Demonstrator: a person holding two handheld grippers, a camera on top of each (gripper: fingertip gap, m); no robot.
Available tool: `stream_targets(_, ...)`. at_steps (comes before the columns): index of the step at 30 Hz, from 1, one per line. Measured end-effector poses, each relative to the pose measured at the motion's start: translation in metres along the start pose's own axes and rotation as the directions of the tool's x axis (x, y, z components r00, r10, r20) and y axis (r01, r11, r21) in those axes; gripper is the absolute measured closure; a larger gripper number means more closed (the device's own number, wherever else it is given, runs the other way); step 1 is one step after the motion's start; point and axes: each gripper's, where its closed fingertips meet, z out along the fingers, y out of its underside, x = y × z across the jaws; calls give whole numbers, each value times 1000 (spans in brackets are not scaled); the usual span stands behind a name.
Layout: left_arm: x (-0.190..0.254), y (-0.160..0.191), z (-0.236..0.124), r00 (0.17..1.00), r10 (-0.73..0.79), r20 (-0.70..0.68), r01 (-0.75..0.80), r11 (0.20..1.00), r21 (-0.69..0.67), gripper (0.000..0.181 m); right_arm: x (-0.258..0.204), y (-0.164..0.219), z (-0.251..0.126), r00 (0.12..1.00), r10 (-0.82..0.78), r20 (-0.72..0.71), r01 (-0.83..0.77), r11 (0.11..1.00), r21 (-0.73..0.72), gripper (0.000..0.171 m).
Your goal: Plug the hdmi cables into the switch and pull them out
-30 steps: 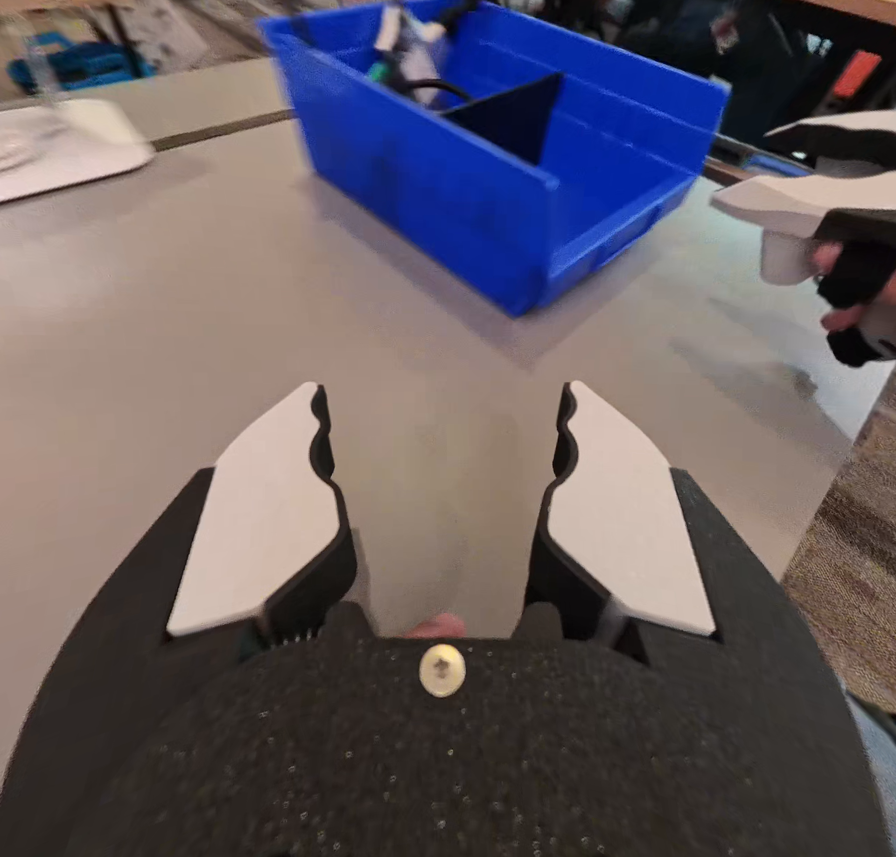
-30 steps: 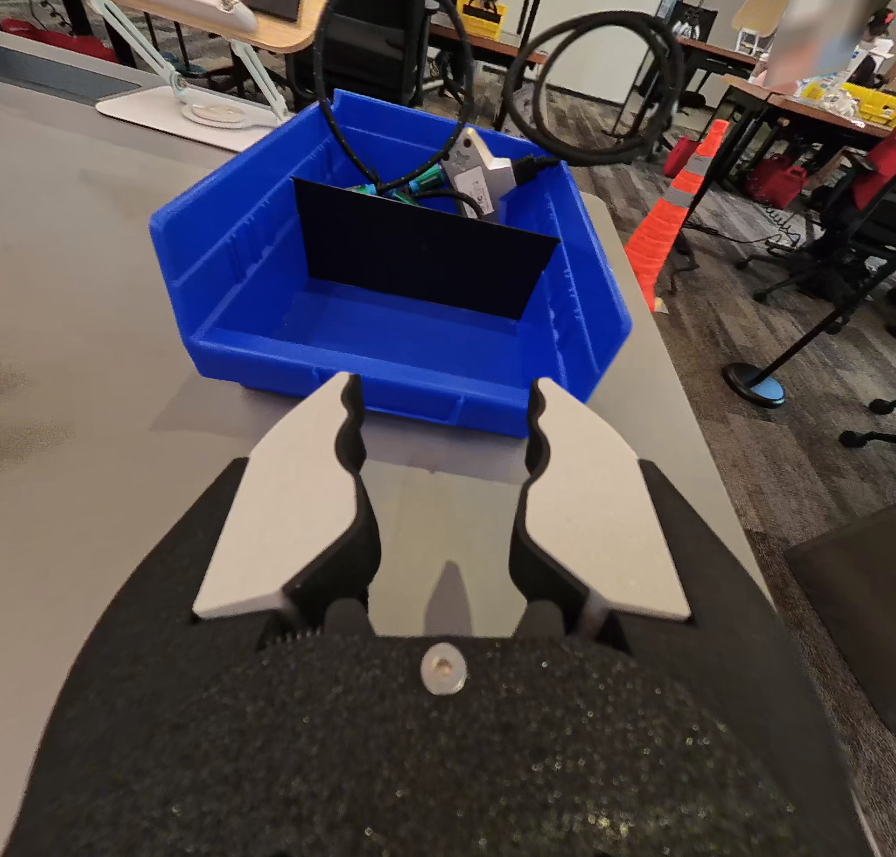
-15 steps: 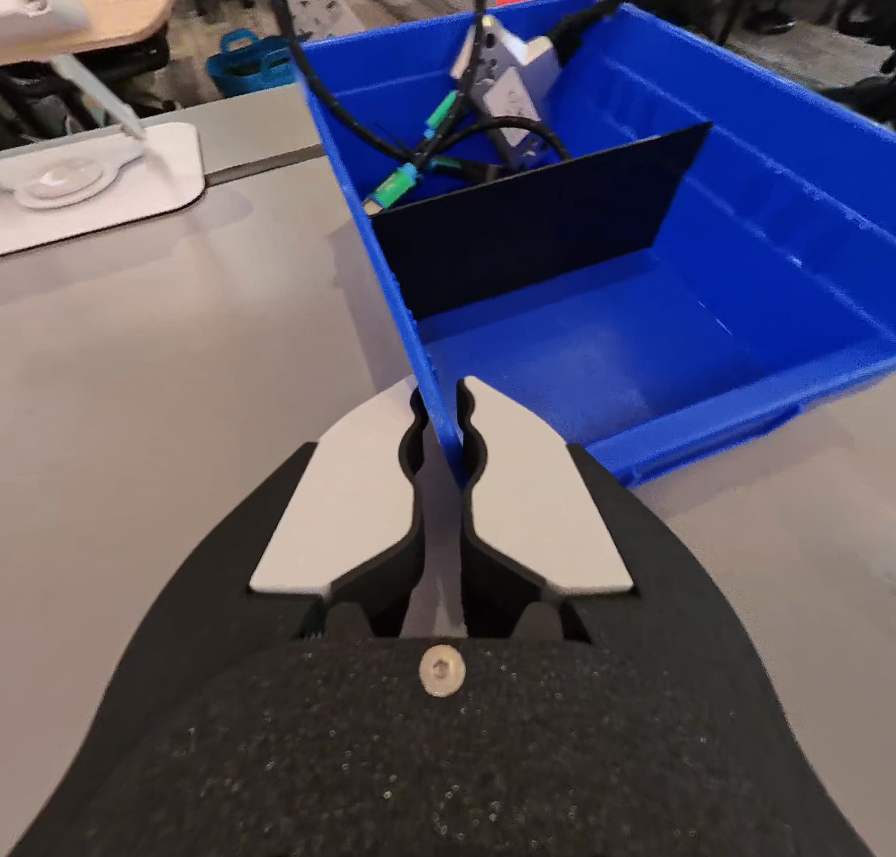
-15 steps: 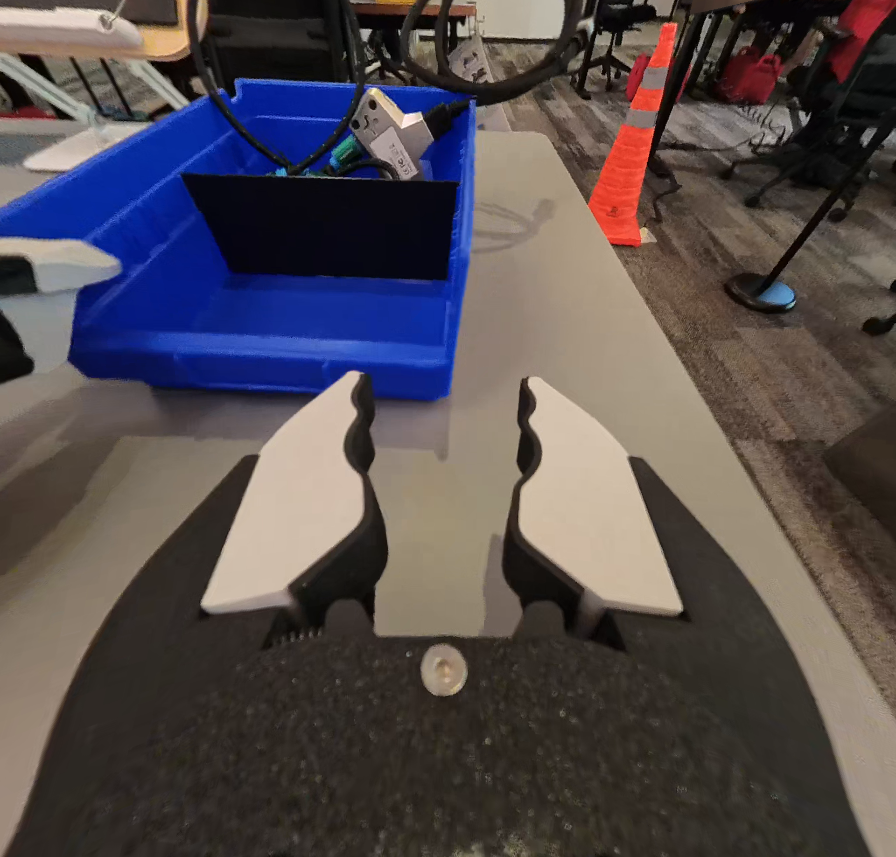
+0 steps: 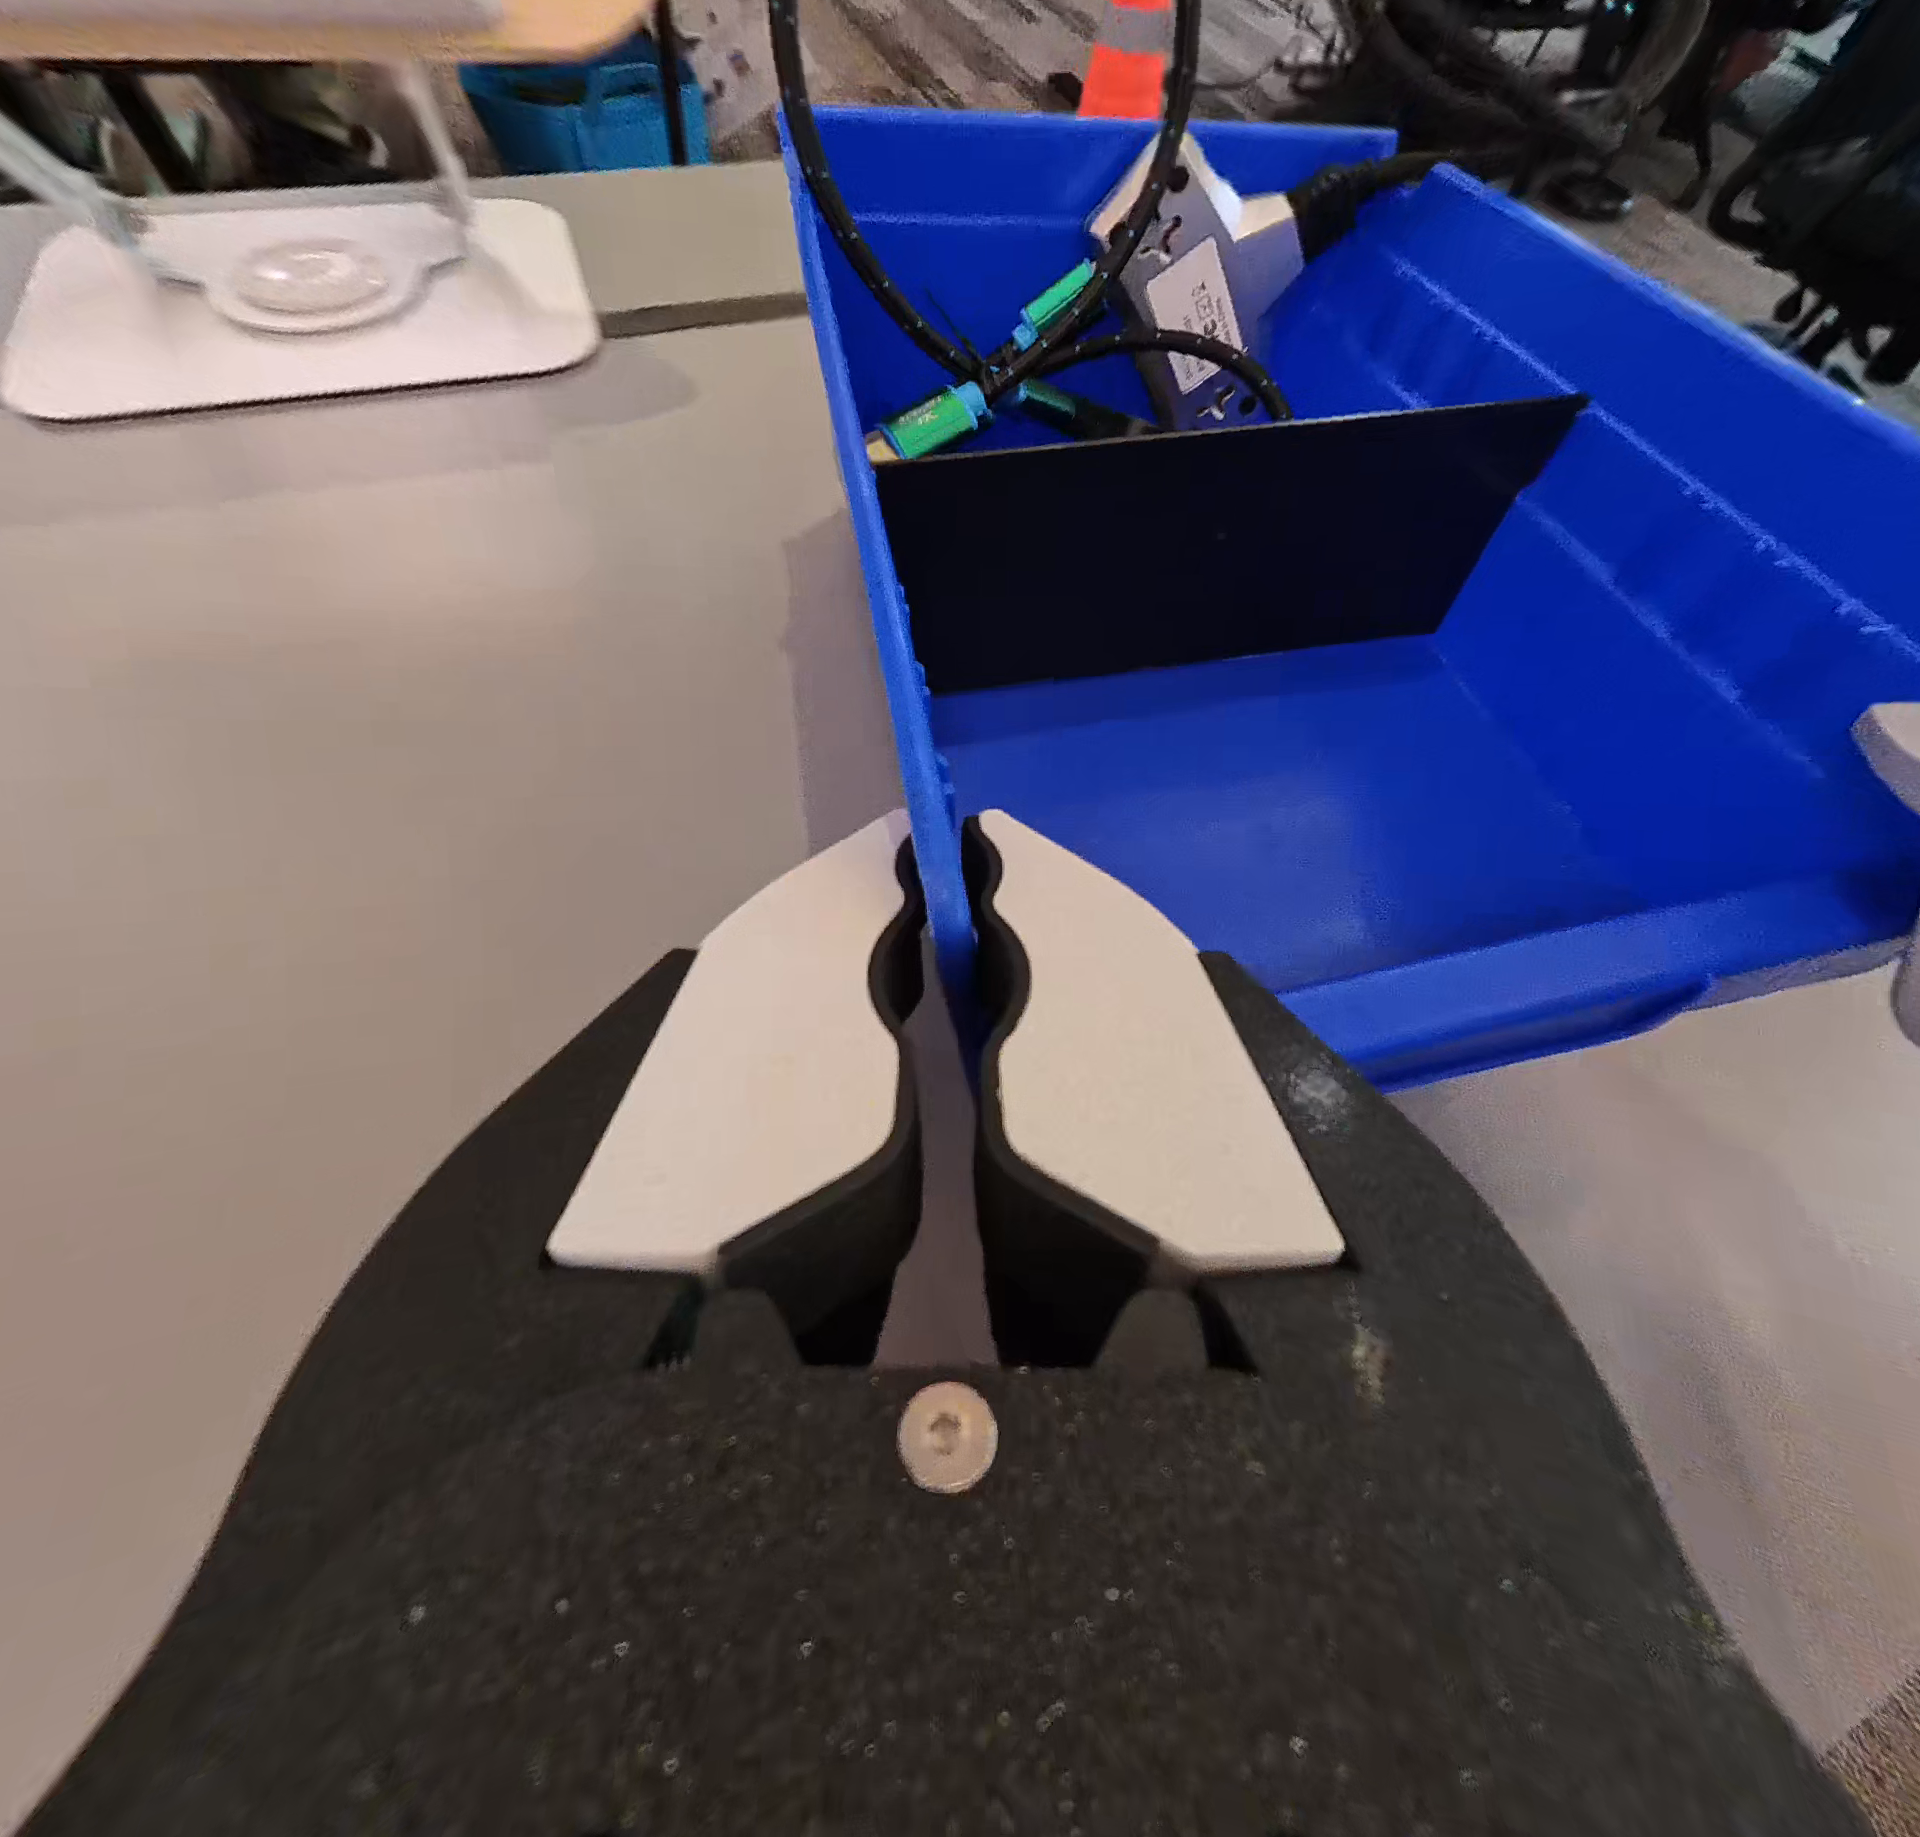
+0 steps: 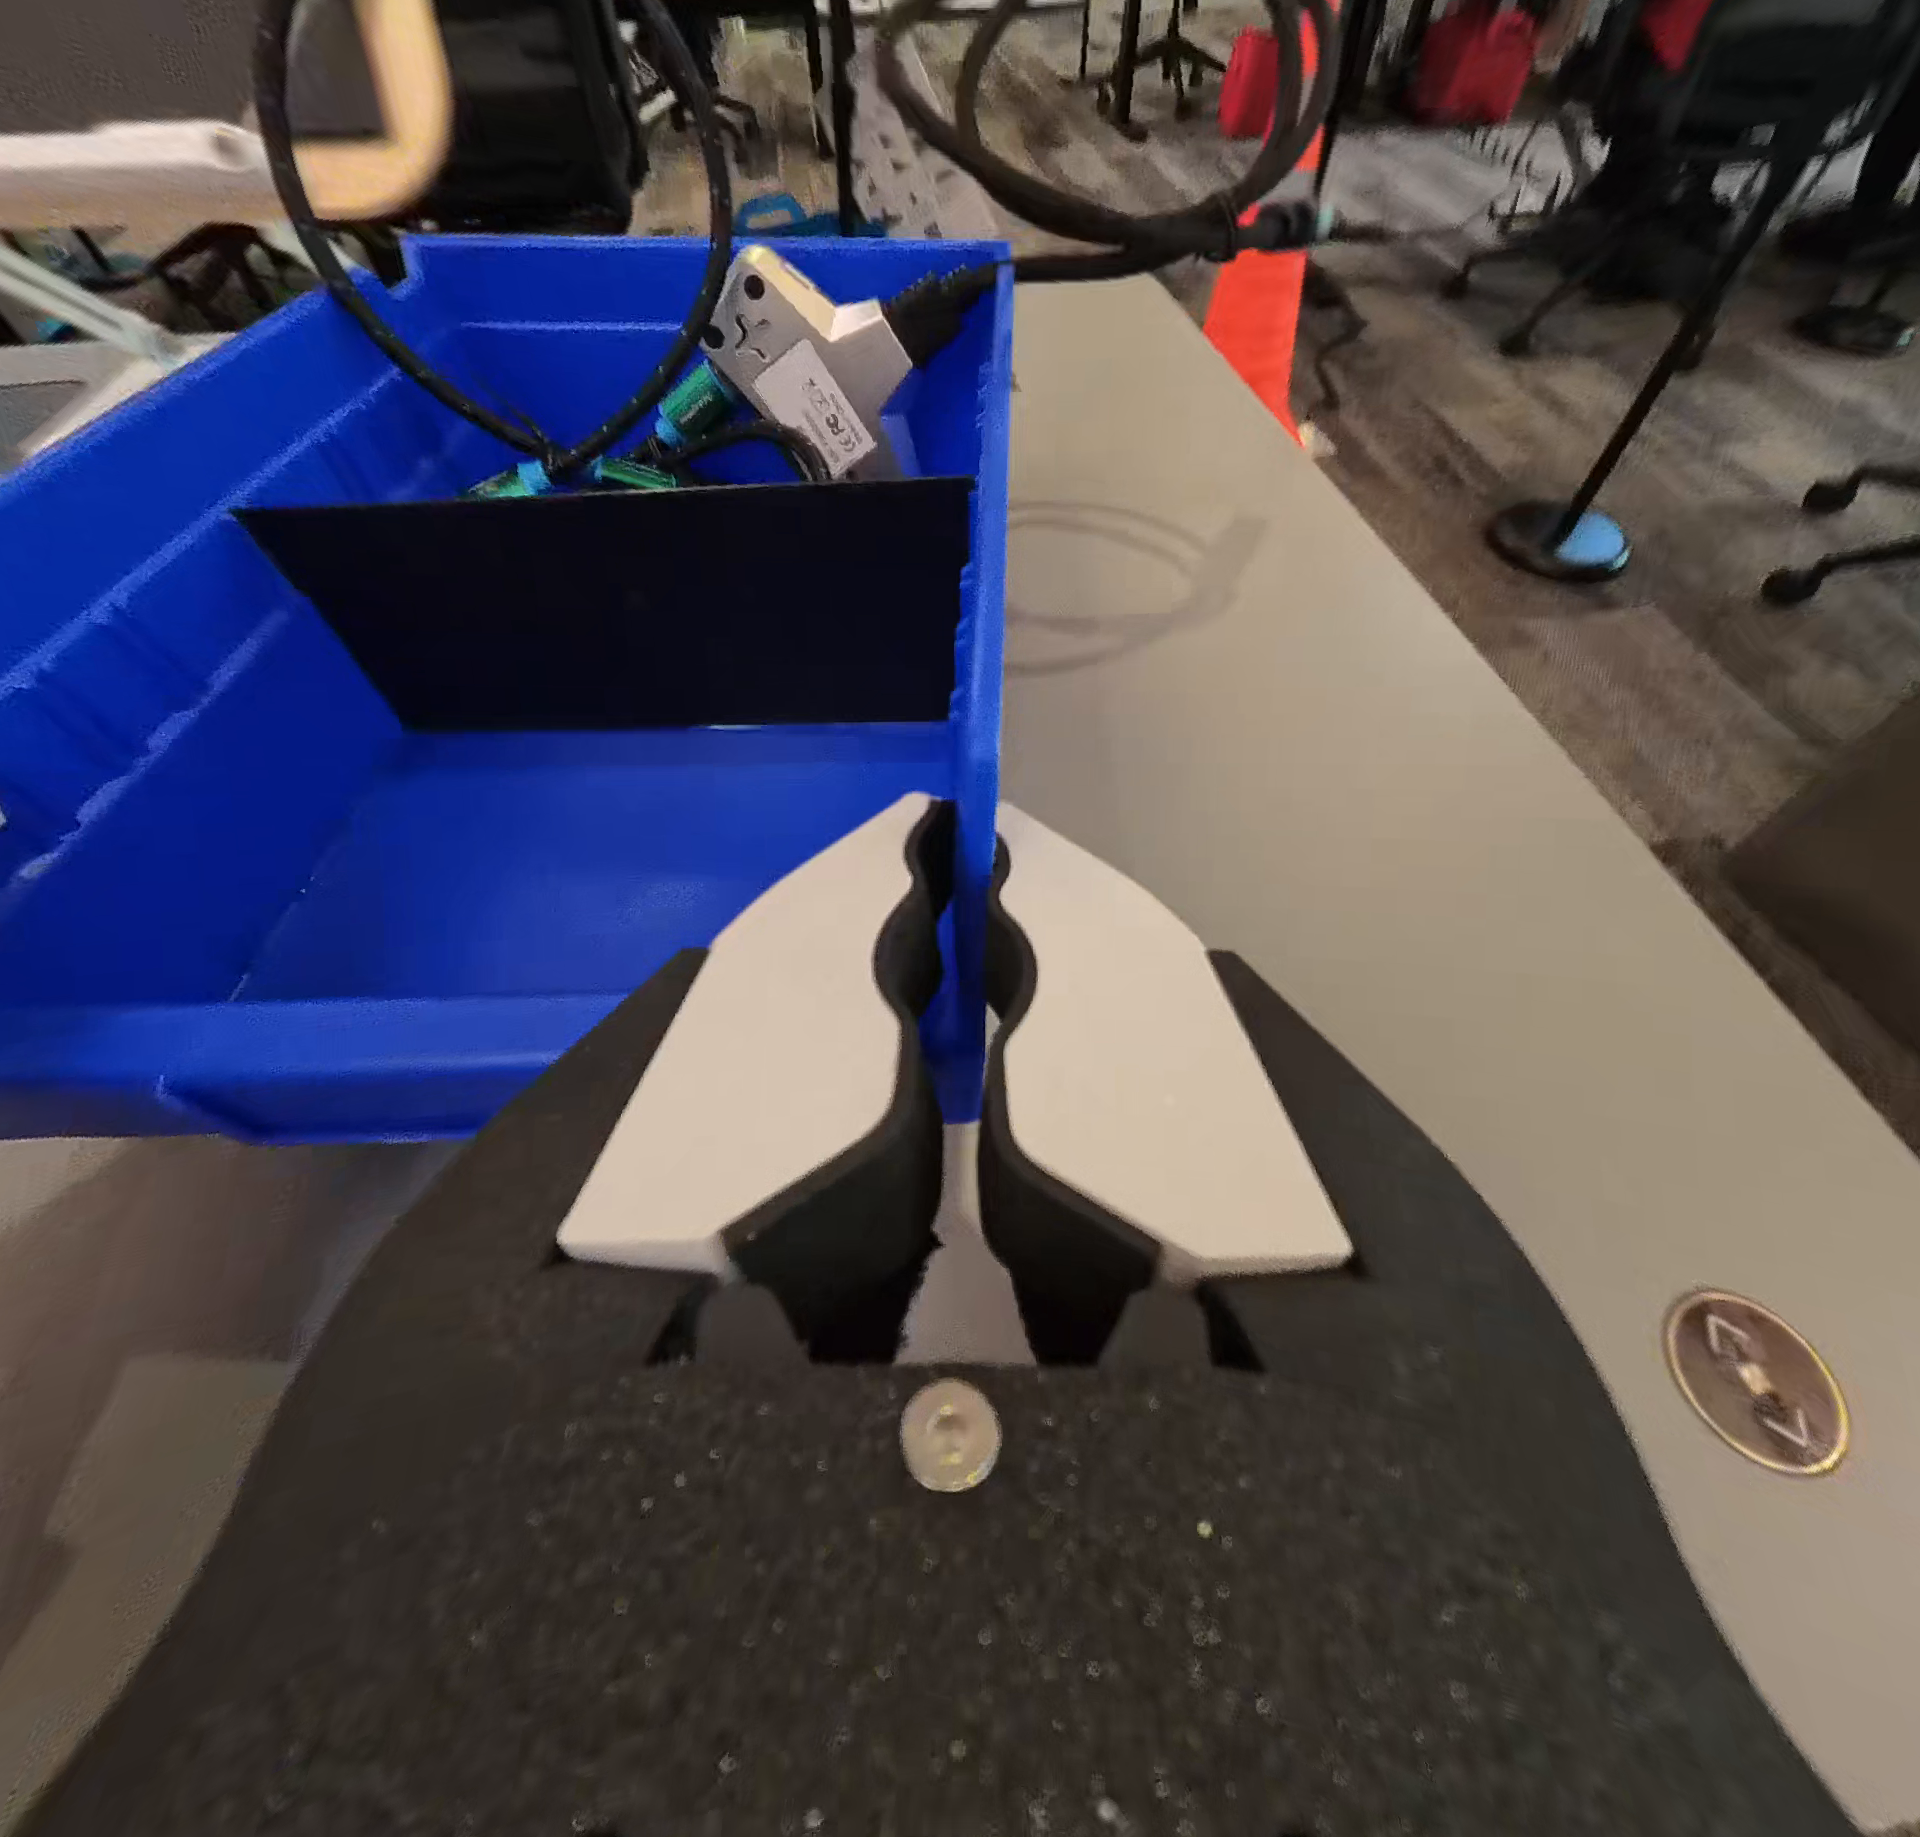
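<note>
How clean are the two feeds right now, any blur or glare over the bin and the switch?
Left wrist view: blue bin and switch sharp, white stand and background smeared, wide-angle bending at the edges. Right wrist view: soft motion blur overall, cable loop streaked, mild sheen on the grey table.

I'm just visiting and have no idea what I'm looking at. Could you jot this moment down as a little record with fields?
setting: grey table in an office-like room
container: blue plastic bin split by a black divider panel
front compartment: bare
back compartment: silver HDMI switch box and black braided cables with green plugs
left gripper: shut on the bin's left side wall
right gripper: shut on the bin's right side wall
cables: one seems plugged into the switch; green plugs lie loose
</note>
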Motion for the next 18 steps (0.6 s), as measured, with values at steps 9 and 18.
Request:
stream_targets(9,-151,6,-72,976,-1,217,-15,997,70,178,-164,-3,5,981,-13,193,4,999,49,168)
stream_targets(18,-244,44,-87,951,-38,306,28,999,39,177,-264,28,25,949,-67,307,71,998,1,168)
